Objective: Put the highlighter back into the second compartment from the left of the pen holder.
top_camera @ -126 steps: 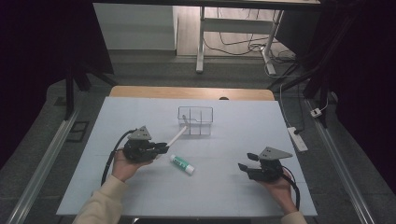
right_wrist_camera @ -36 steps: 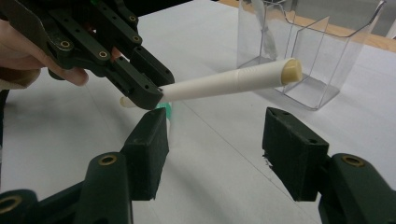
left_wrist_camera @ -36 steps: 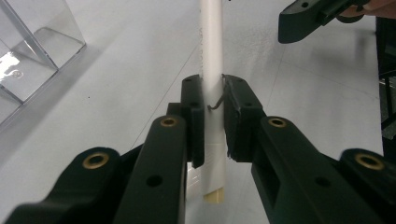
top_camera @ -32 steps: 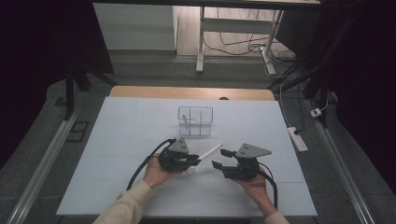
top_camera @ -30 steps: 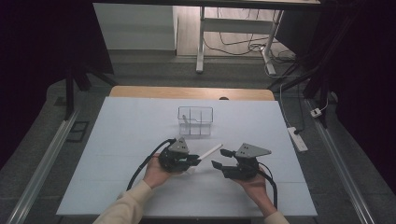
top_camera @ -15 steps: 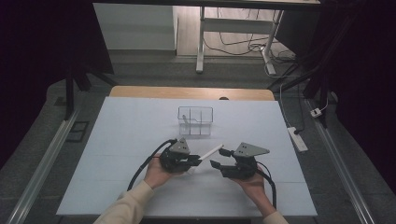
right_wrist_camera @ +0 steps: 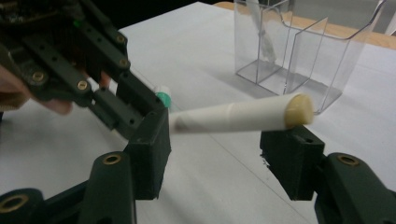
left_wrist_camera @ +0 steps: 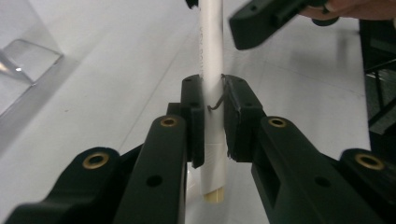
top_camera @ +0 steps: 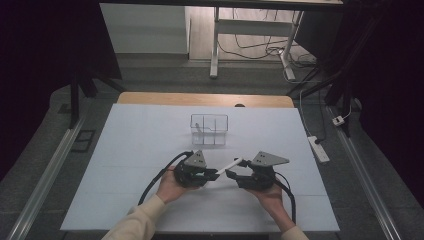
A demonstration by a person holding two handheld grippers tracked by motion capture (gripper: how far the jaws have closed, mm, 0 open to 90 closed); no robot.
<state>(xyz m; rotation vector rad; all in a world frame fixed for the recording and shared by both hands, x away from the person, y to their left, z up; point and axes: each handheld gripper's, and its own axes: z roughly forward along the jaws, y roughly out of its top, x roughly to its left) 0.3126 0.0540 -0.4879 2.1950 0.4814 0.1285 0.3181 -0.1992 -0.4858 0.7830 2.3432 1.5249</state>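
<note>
The left gripper's (left_wrist_camera: pixel 212 121) fingers (left_wrist_camera: pixel 194 116) are pressed onto a white tube (left_wrist_camera: pixel 212 70), pinching it near its lower, cream-coloured end, which pokes out just below the pads. In the left gripper view the tube runs straight up from the pinch, and one finger of the right gripper crosses beside its upper part.

The right gripper's (right_wrist_camera: pixel 229 144) fingers (right_wrist_camera: pixel 149 140) stand spread, and they have just been closing a little. In the right gripper view the tube (right_wrist_camera: pixel 238 116) lies across the gap between them, its cream-coloured tip (right_wrist_camera: pixel 299 109) just above the right-hand finger; whether the left-hand finger touches the tube I cannot tell, and the pads do not press on it. Behind that finger a small green and white piece (right_wrist_camera: pixel 163 97) shows near the left gripper's black linkage.

From the high view the two grippers (top_camera: pixel 210 174) (top_camera: pixel 235 175) face each other at the near middle of the white worktop (top_camera: pixel 140 140), each held in a hand (top_camera: pixel 170 187), with the tube (top_camera: pixel 229 166) bridging between them, raised off the surface and tilted up toward the right gripper.

Farther back on the worktop stands a clear plastic divided holder (top_camera: pixel 209 130), well apart from the grippers; a slim white thing (right_wrist_camera: pixel 264 32) leans inside one compartment.
</note>
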